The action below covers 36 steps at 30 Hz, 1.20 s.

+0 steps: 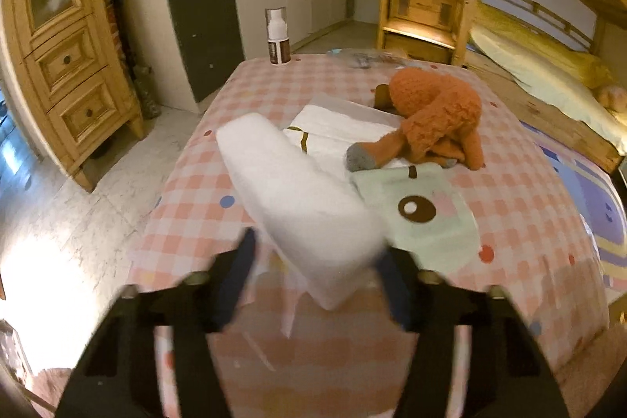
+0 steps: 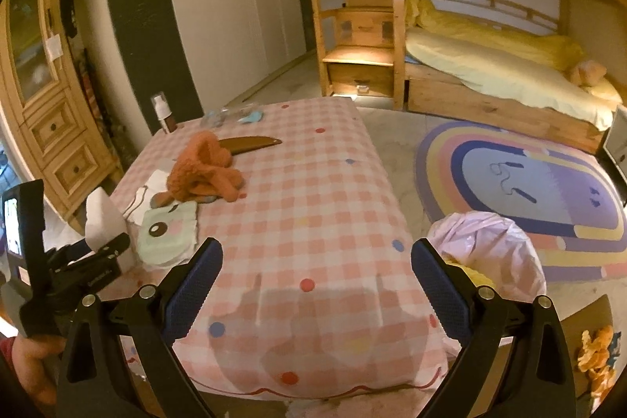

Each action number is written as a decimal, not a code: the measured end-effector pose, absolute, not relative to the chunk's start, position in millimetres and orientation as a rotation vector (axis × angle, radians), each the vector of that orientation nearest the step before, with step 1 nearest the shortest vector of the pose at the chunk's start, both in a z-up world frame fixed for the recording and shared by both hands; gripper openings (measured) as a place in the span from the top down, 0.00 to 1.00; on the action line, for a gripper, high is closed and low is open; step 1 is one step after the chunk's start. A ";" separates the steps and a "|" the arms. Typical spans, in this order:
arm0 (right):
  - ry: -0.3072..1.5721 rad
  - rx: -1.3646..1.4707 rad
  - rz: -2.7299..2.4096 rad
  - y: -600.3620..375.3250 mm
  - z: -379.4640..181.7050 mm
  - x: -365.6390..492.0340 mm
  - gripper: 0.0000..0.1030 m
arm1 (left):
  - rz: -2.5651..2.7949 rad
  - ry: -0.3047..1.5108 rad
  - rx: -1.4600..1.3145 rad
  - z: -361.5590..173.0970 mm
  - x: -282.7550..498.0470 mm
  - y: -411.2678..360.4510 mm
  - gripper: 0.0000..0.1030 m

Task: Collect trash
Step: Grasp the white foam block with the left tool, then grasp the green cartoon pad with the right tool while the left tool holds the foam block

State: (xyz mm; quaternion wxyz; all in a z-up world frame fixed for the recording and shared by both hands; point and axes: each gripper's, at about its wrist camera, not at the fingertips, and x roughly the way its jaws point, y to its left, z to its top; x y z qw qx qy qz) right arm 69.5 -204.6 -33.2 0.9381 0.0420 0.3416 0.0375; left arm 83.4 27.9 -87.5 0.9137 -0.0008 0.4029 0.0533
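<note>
one white tissue (image 1: 298,198) between left fingers (image 1: 235,285)

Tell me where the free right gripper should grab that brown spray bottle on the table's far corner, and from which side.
Grip the spray bottle around its brown lower body, below the clear cap. It stands upright at the table's far left corner, so come in level from the table side, right gripper fingers either side. A top grab would probably only catch the cap.

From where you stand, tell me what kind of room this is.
Most likely a child's bedroom: a wooden bunk bed with yellow bedding, a rainbow cartoon rug, and an orange plush toy on the checked table.
</note>
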 end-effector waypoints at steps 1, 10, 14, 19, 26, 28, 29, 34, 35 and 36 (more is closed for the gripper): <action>0.697 0.082 0.083 -202.0 -33.2 69.2 0.08 | 0.101 0.826 0.006 -85.4 79.6 30.6 0.58; 0.723 0.037 0.200 -162.0 -34.5 71.1 0.38 | -0.053 0.767 -0.042 -56.2 34.7 63.4 0.63; 0.743 -0.005 0.271 -133.4 -39.3 78.0 0.43 | -0.060 0.741 -0.034 -49.3 24.4 66.3 0.63; 0.785 -0.075 0.337 -93.9 -52.1 90.5 0.42 | -0.057 0.741 -0.041 -52.7 28.0 71.0 0.63; 0.842 -0.093 0.369 -63.0 -72.7 119.3 0.42 | -0.068 0.742 -0.057 -58.0 29.8 82.1 0.62; 0.857 -0.078 0.358 -63.1 -76.3 126.8 0.42 | -0.069 0.744 -0.059 -59.5 30.0 83.8 0.62; 0.869 -0.071 0.353 -63.5 -79.4 131.2 0.42 | -0.071 0.745 -0.059 -60.6 30.5 84.1 0.62; 0.929 -0.054 0.354 -60.2 -96.9 143.3 0.41 | -0.074 0.751 -0.066 -63.8 30.7 85.6 0.62; 0.916 -0.075 0.352 -57.4 -98.0 140.7 0.40 | -0.073 0.751 -0.067 -63.8 30.9 86.2 0.62; 0.910 -0.099 0.347 -54.5 -99.3 138.3 0.40 | -0.071 0.752 -0.070 -64.0 31.4 87.0 0.62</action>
